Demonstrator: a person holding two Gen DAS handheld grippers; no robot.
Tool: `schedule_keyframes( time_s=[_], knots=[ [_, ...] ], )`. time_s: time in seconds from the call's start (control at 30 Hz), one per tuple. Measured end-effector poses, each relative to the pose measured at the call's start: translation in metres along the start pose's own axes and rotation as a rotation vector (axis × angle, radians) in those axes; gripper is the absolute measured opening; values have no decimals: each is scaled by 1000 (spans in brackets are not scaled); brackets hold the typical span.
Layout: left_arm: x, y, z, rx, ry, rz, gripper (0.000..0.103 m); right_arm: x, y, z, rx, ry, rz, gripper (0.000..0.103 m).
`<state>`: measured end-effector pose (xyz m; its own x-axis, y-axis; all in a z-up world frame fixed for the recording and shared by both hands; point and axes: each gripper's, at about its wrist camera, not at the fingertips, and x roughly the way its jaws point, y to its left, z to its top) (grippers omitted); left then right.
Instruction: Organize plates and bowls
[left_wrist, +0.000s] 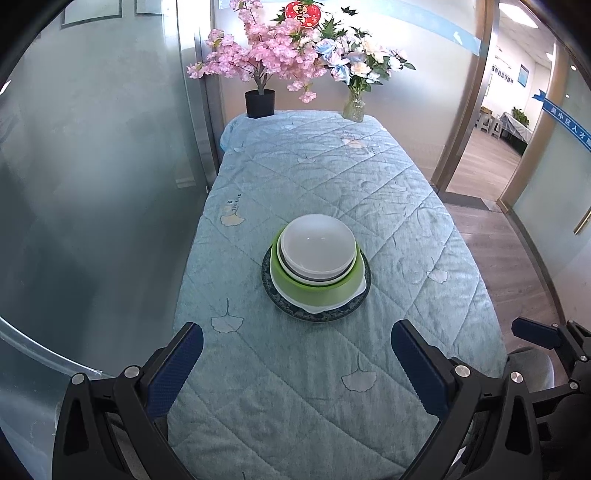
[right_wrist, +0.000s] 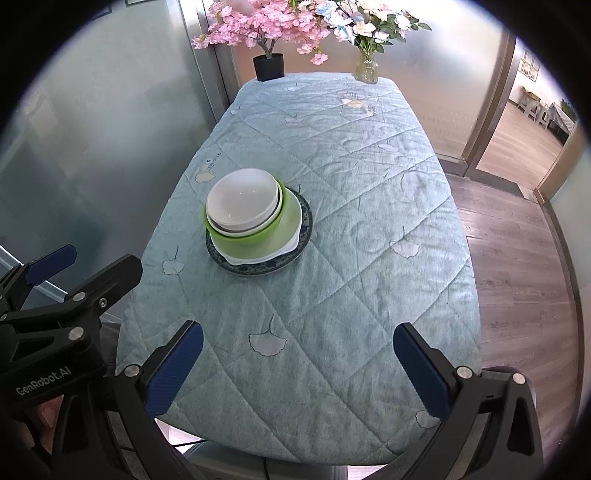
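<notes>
- A bowl (left_wrist: 316, 243) sits nested in a larger bowl (left_wrist: 314, 284), which rests on two stacked plates (left_wrist: 354, 302) mid-table (left_wrist: 424, 258).
- A potted tree (left_wrist: 260, 103) and a vase (left_wrist: 354, 107) stand side by side at the far edge, tree left.
- Both grippers hover above the near end, well short of the stack.

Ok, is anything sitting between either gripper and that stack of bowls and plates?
Nothing visible. Only bare quilted tablecloth lies between the open left gripper and the stack of bowls and plates, and likewise ahead of the open right gripper.
</notes>
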<state>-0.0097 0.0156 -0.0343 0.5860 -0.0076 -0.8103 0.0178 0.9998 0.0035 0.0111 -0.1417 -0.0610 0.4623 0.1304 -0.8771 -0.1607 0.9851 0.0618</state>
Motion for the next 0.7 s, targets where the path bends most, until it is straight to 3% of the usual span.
schedule_keyframes(
  time_s=[0.7],
  knots=[
    [9, 8, -9, -5, 14, 5, 102, 7, 4, -5, -5, -2, -9, 102]
  ],
)
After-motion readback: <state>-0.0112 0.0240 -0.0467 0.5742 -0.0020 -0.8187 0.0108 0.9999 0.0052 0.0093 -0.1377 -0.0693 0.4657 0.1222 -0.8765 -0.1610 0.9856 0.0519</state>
